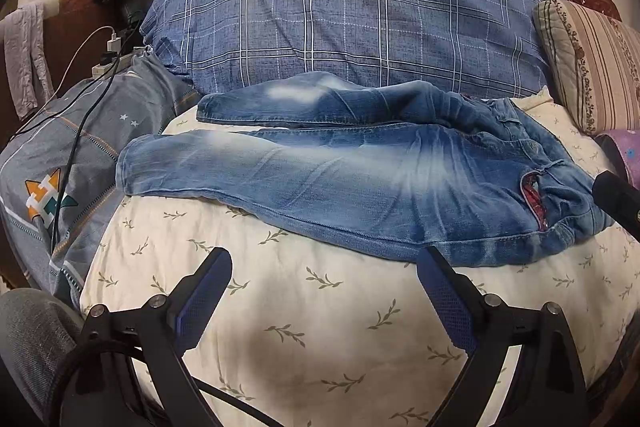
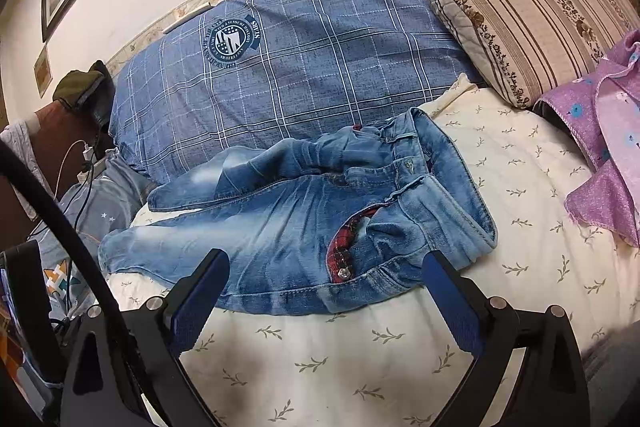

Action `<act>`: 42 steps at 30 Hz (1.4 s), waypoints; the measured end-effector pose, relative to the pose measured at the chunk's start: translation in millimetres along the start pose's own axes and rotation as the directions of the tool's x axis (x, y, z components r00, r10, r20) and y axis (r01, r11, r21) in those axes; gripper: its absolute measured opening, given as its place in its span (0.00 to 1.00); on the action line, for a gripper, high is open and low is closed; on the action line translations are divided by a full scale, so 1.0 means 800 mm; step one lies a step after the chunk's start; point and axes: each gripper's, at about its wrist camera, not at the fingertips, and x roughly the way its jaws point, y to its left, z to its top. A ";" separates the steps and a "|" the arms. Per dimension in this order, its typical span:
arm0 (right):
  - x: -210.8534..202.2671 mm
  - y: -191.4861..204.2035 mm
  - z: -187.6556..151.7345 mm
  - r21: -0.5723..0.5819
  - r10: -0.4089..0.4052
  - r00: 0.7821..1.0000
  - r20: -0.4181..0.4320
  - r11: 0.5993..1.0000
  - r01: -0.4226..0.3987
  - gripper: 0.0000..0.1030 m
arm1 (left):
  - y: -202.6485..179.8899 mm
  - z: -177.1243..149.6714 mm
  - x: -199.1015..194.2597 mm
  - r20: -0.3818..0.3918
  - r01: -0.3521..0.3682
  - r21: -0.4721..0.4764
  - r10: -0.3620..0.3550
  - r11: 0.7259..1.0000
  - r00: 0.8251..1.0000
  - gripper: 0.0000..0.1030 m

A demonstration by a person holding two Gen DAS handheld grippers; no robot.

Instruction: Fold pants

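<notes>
The jeans [image 1: 352,179] lie unfolded across the cream leaf-print sheet [image 1: 320,327], legs running toward your left with the far leg rumpled against the blue plaid pillow [image 1: 340,27], and the open waistband [image 2: 452,187] toward your right, its red plaid lining [image 2: 344,247] showing at the pocket edge. Your left gripper [image 1: 324,267] hovers low over the bare sheet just in front of the near leg's lower seam, its jaws spread wide and holding nothing; the right-hand finger [image 1: 444,291] tip reaches the denim's edge in view, though contact cannot be told. Your right gripper [image 2: 326,267] is likewise spread wide and empty, poised at the near edge of the hip, fingers straddling the pocket area without clamping any cloth. Beyond the pillow, a striped floral cushion [image 2: 528,23] sits at the right, a purple garment [image 2: 604,163] beside it, and a grey patterned quilt [image 1: 80,155] with charging cables [image 1: 76,75] lies at the left.
</notes>
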 end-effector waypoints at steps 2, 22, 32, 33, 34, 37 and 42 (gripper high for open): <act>0.000 0.000 0.000 0.000 -0.001 1.000 -0.001 1.000 0.001 0.95 | 0.000 0.000 0.001 -0.002 0.000 0.000 0.000 1.000 1.000 0.92; 0.001 0.000 0.000 0.003 0.000 1.000 -0.002 1.000 0.000 0.95 | -0.002 -0.003 0.000 0.003 0.003 0.014 -0.003 1.000 1.000 0.92; 0.000 -0.002 0.009 0.017 0.029 0.999 -0.017 0.999 -0.029 0.95 | -0.005 0.007 0.000 -0.023 0.009 0.033 -0.008 0.999 1.000 0.92; 0.000 -0.003 0.013 0.020 0.036 0.999 -0.018 0.999 -0.036 0.95 | -0.006 0.015 -0.002 -0.020 0.013 0.037 -0.012 0.999 1.000 0.92; -0.001 -0.005 0.020 0.026 0.048 0.999 -0.020 0.999 -0.047 0.95 | -0.007 0.024 -0.003 -0.021 0.020 0.042 -0.019 0.999 1.000 0.92; 0.008 -0.011 0.053 0.058 0.097 0.991 -0.089 0.994 -0.092 0.96 | -0.012 0.063 -0.007 -0.021 0.076 0.058 -0.075 0.995 0.997 0.92; 0.056 -0.026 0.132 0.045 0.149 0.966 -0.209 0.989 -0.143 0.96 | -0.023 0.144 0.027 -0.066 0.122 0.073 -0.118 0.990 0.991 0.92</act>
